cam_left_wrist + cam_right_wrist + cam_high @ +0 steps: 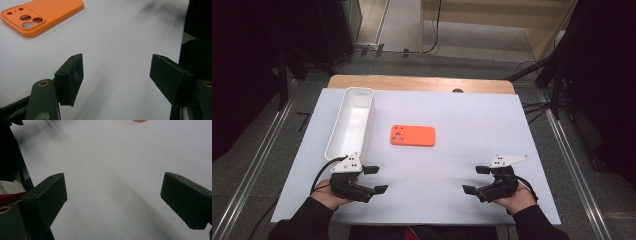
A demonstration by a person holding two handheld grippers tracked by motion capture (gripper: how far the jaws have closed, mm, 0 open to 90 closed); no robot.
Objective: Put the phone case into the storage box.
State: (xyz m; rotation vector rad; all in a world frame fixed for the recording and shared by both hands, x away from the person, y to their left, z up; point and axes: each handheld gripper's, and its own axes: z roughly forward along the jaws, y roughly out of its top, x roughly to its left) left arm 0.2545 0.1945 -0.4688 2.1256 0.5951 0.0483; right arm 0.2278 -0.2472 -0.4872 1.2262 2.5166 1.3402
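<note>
An orange phone case (412,135) lies flat at the middle of the white table top (452,115), camera holes toward the left. In the left gripper view the orange phone case (42,15) sits at the upper left, well beyond the jaws. My left gripper (376,179) rests near the front left edge, open, nothing between its jaws. My left gripper (116,75) faces bare white surface. My right gripper (476,179) rests near the front right, open and empty. In its own view my right gripper (113,202) spans bare table, with a sliver of the orange phone case (139,120) at the top edge.
A long white tray (337,142) stands along the left side of the table, running front to back, just beyond my left gripper. A wooden strip (422,82) borders the table's far edge. Dark stands and floor surround the table.
</note>
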